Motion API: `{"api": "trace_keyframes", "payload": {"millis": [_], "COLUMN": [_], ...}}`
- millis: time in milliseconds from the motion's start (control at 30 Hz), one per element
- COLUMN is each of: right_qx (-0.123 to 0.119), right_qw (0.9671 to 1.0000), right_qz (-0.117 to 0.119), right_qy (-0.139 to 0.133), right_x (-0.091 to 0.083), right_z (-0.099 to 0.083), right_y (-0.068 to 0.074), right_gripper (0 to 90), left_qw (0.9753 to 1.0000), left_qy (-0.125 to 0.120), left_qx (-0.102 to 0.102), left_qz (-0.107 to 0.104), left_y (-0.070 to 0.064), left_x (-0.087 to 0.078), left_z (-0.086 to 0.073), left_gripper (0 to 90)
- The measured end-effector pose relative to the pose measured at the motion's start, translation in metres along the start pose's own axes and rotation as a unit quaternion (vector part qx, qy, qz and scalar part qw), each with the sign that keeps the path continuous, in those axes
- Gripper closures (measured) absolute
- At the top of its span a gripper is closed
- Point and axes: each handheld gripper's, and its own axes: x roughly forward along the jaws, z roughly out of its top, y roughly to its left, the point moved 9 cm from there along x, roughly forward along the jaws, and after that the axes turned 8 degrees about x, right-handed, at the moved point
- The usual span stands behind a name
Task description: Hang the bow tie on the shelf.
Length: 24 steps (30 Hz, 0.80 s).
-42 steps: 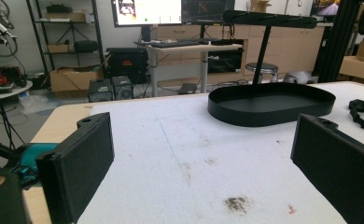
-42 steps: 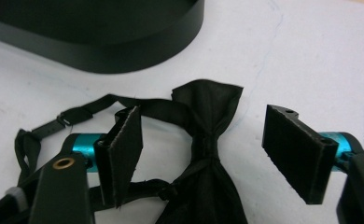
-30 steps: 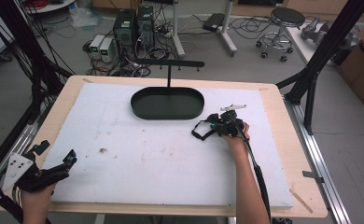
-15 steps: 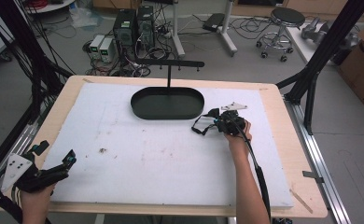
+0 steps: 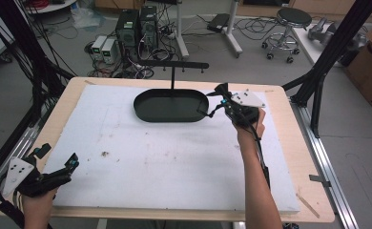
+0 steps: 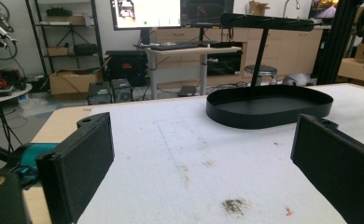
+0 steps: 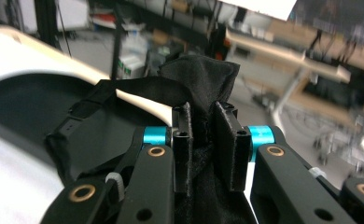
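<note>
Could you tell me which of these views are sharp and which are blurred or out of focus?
High view: evenly lit and soft, the tray and right gripper readable. Left gripper view: sharp across the foam to the tray; near fingers slightly soft. Right gripper view: fingers and the pinched black cloth crisp, the room behind heavily blurred.

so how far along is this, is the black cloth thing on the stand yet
Not yet. Done: the right gripper is shut on a black fabric item with a strap, lifted beside the right end of the black oval tray. In hand: carrying it near the stand. Left, judging by the layout: probably hanging it on the crossbar, which looks bare. The left gripper waits open at the table's near left corner.
</note>
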Motion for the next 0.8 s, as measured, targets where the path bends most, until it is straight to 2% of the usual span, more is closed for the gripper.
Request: {"api": "trace_keyframes", "payload": {"millis": [167, 233, 300, 333, 367, 433, 533, 567, 633, 800], "right_qx": [-0.023, -0.037, -0.045, -0.045, -0.044, -0.043, -0.049, -0.049, -0.052, -0.044], "right_qw": [0.9994, 0.9985, 0.9977, 0.9977, 0.9969, 0.9965, 0.9957, 0.9957, 0.9949, 0.9944], "right_qz": [-0.006, -0.016, -0.024, -0.024, -0.030, -0.035, -0.043, -0.043, -0.053, -0.059], "right_qy": [-0.025, -0.036, -0.045, -0.045, -0.057, -0.063, -0.065, -0.065, -0.068, -0.076], "right_x": [0.010, 0.018, 0.026, 0.026, 0.035, 0.044, 0.058, 0.058, 0.069, 0.085], "right_z": [0.031, 0.043, 0.053, 0.053, 0.062, 0.068, 0.072, 0.072, 0.070, 0.062], "right_y": [0.009, 0.011, 0.010, 0.010, 0.009, 0.007, 0.004, 0.004, -0.001, -0.010], "right_gripper": [77.3, 77.3, 77.3, 77.3, 77.3, 77.3, 77.4, 77.4, 77.4, 77.3], "left_qw": [1.0000, 1.0000, 0.9999, 0.9999, 0.9998, 0.9997, 0.9996, 0.9996, 0.9994, 0.9987], "left_qy": [0.000, -0.001, -0.005, -0.005, -0.008, -0.011, -0.011, -0.010, -0.009, -0.016], "left_qx": [0.000, 0.000, -0.014, -0.014, -0.019, -0.021, -0.024, -0.024, -0.032, -0.048], "left_qz": [0.000, 0.000, -0.006, -0.006, -0.006, -0.007, -0.005, -0.005, -0.005, -0.006], "left_y": [0.000, 0.001, 0.001, 0.001, 0.002, 0.003, 0.005, 0.005, 0.007, 0.009], "left_x": [0.000, 0.000, 0.000, 0.000, 0.000, -0.001, -0.001, -0.002, -0.003, -0.005], "left_z": [-0.001, -0.001, -0.001, -0.001, 0.000, 0.000, -0.001, -0.002, -0.004, -0.004], "left_gripper": [6.4, 6.4, 6.5, 6.4, 6.4, 6.4, 6.4, 6.4, 6.4, 6.4]}}
